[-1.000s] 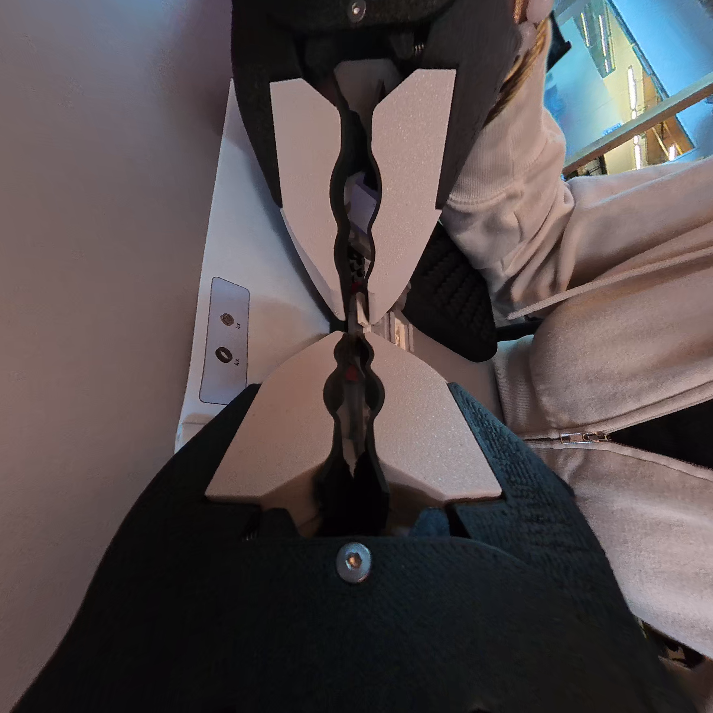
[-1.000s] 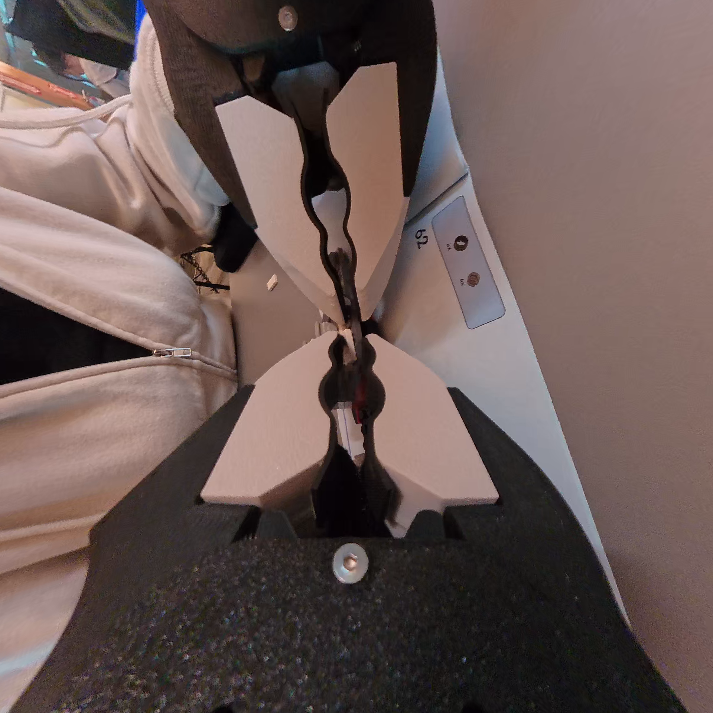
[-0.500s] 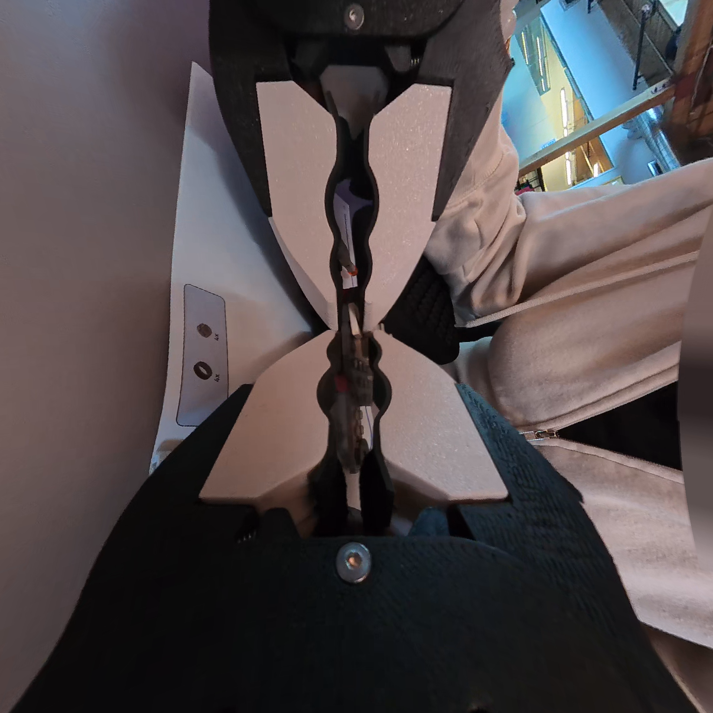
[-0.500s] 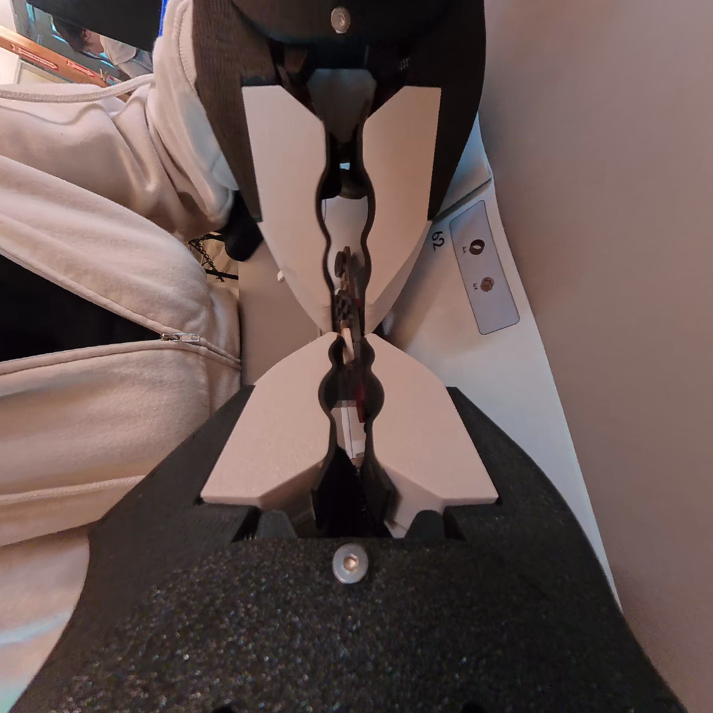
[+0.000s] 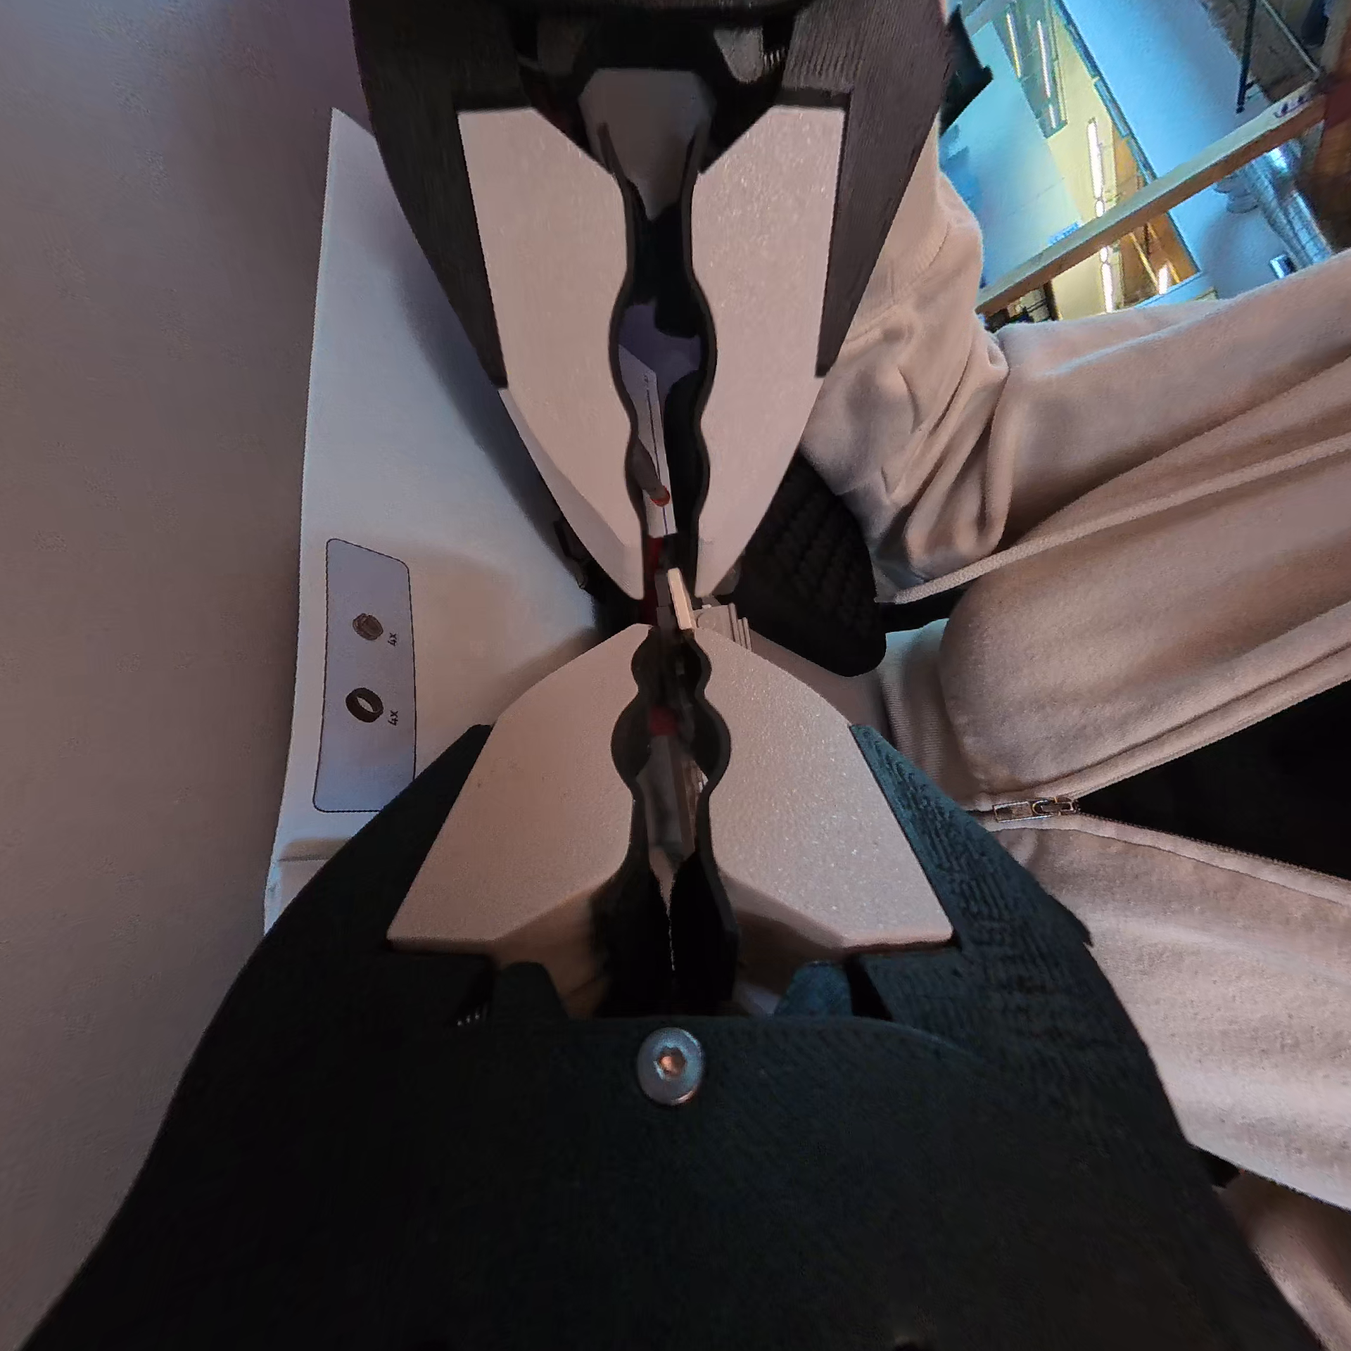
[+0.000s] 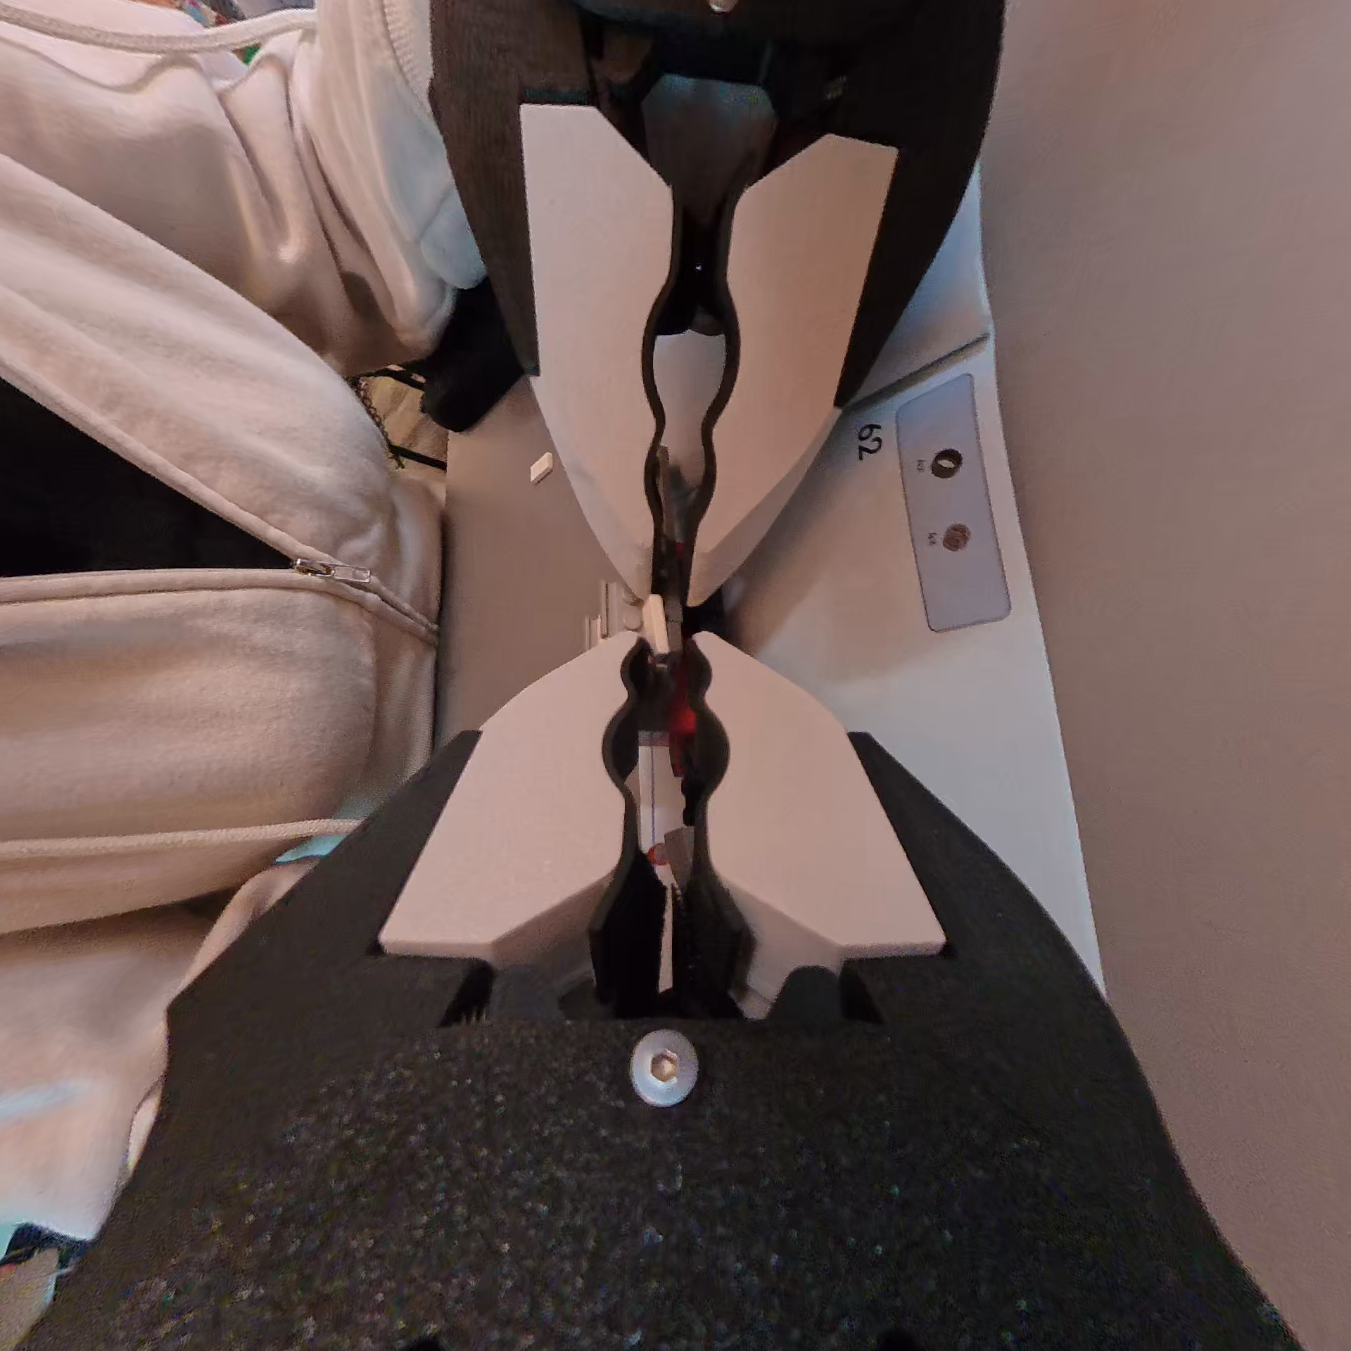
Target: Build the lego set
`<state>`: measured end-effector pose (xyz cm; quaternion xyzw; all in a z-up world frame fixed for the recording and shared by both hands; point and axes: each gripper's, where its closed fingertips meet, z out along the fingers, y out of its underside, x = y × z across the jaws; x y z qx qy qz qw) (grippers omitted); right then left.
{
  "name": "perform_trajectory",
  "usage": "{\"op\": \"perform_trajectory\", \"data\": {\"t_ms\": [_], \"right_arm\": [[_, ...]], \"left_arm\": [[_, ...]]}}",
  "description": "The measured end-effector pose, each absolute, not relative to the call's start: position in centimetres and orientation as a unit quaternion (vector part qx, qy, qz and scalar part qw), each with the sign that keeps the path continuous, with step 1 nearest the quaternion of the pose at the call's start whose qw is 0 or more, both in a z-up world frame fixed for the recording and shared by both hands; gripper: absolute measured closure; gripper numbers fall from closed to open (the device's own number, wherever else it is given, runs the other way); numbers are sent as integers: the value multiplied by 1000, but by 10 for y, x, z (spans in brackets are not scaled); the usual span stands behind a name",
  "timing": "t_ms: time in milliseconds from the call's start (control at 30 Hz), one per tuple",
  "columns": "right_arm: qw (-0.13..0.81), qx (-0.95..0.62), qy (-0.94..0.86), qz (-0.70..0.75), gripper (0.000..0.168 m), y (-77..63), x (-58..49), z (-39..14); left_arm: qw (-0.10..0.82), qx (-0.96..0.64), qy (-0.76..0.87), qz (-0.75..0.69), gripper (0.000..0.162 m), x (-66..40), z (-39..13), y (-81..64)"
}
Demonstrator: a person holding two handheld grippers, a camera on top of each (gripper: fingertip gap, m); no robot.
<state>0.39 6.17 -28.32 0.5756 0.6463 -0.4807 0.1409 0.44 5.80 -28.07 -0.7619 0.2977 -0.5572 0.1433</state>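
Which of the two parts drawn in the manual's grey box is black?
The open ring, lower in the box in the left wrist view; the drawing above it is grey.

A plain matte table (image 5: 131,439) in a pale grey-beige tone fills the left of the left wrist view and the right of the right wrist view. Beyond it, the upper right of the left wrist view shows a bright room with blue and yellow-lit walls (image 5: 1140,124), crossed by a slanting wooden beam (image 5: 1170,183).
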Motion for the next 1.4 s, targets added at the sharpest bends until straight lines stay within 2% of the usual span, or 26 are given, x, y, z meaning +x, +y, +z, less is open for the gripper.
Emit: {"op": "perform_trajectory", "data": {"t_ms": [167,300,400,667,967,1233,1333,1400], "right_arm": [[150,575,632,-497,161,60,3,-281],[149,585,631,-488,161,61,3,-282],[150,586,630,-486,161,59,3,-281],[165,593,619,-488,162,57,4,-280],[182,605,611,-477,161,57,5,-280],[142,610,623,-468,161,56,7,-280],[132,607,624,-474,161,56,8,-279],[125,607,622,-478,161,56,8,-279]], "left_arm": [[152,-758,304,-557,156,4,-279,58],[148,-744,304,-576,140,6,-273,56],[150,-757,301,-560,152,9,-278,59],[171,-762,332,-529,149,10,-277,57],[186,-755,348,-524,153,11,-277,58],[177,-757,337,-531,152,12,-276,57],[168,-755,324,-545,143,11,-273,55],[167,-765,318,-534,147,8,-277,55]]}}
